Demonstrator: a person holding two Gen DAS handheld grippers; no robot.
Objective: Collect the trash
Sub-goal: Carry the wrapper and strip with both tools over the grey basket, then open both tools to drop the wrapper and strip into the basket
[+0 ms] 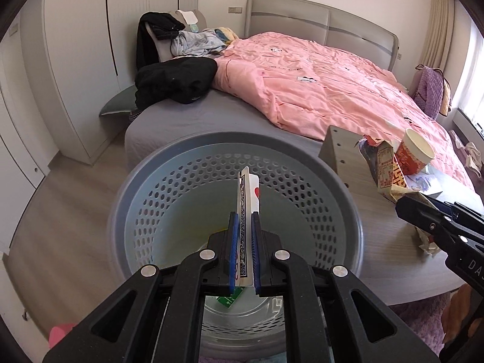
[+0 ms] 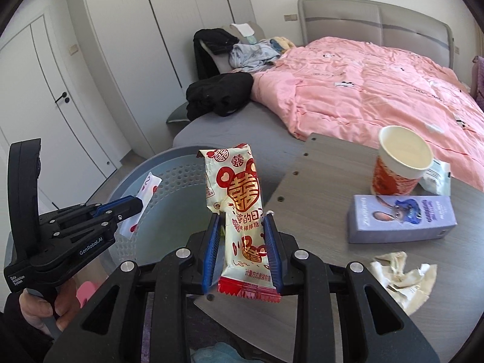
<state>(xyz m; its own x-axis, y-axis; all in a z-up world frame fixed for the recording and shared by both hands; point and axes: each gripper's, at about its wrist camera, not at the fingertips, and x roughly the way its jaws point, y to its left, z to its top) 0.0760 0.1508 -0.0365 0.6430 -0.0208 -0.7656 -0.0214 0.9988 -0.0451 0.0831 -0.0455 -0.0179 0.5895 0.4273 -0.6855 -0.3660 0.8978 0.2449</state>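
My left gripper (image 1: 244, 216) is shut on a playing card (image 1: 246, 193) with red hearts and holds it upright over the grey perforated bin (image 1: 348, 199). The left gripper (image 2: 137, 204) and the card (image 2: 145, 190) also show in the right wrist view, over the bin (image 2: 178, 175). My right gripper (image 2: 242, 220) is shut on a cream and red candy wrapper (image 2: 239, 208), held at the table's left edge beside the bin. In the left wrist view the right gripper's black body (image 1: 438, 227) comes in from the right, holding the wrapper (image 1: 390, 172).
On the grey table (image 2: 317, 181) stand a red paper cup (image 2: 399, 163), a purple box (image 2: 399, 217), a white packet (image 2: 437, 175) and crumpled paper (image 2: 402, 275). A bed with a pink duvet (image 2: 363, 96) and dark clothes (image 2: 217, 90) lies behind. Green scrap (image 1: 231, 299) lies in the bin.
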